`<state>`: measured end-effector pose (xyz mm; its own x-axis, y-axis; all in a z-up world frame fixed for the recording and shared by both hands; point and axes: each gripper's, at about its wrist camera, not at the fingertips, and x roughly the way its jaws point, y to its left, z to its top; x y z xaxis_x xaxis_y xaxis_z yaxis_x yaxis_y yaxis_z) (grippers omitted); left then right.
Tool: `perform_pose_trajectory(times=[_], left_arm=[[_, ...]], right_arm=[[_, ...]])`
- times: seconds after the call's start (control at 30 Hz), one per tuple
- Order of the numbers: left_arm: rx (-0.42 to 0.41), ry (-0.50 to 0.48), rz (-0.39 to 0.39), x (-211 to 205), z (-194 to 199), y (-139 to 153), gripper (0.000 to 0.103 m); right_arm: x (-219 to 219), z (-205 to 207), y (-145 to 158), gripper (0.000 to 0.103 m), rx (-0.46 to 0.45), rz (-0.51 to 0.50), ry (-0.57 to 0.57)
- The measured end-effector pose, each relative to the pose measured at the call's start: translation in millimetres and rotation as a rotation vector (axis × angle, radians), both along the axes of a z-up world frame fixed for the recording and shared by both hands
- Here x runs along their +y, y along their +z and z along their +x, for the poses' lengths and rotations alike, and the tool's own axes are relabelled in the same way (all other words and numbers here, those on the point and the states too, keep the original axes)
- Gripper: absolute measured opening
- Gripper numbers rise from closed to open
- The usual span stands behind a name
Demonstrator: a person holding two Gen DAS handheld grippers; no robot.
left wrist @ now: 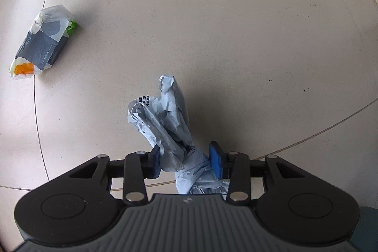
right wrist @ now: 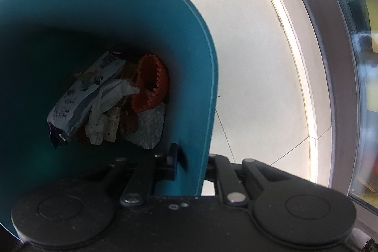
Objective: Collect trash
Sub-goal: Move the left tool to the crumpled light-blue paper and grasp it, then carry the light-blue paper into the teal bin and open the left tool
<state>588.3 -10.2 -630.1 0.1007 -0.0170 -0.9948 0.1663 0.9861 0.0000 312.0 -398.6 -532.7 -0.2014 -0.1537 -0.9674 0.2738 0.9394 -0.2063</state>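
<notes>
A crumpled grey-blue plastic bag (left wrist: 163, 119) with printed text lies on the pale tiled floor. My left gripper (left wrist: 186, 163) points straight down over it, and both blue pads press against its lower end. A second piece of trash, a grey and white paper wrapper (left wrist: 43, 41) with orange and green bits, lies on the floor at the far left. In the right wrist view my right gripper (right wrist: 196, 164) is shut on the wall of a teal bin (right wrist: 189, 39), one finger inside and one outside. Inside lie a printed packet (right wrist: 87, 91), a white rag (right wrist: 106, 105) and an orange ribbed piece (right wrist: 151, 84).
Grout lines cross the floor tiles (left wrist: 236, 27). To the right of the bin a white sill and a grey frame (right wrist: 330, 86) with glass behind it run along the floor's edge.
</notes>
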Motion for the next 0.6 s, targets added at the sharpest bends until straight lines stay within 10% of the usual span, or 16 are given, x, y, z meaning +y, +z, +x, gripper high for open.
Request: perform_pose_trajectory(times=[0.6], left_arm=[[-0.012,-0.266,-0.183,-3,-53,217,0.039]], right_arm=[[2,7,1,0.011,0.017,-0.031,-0.061]])
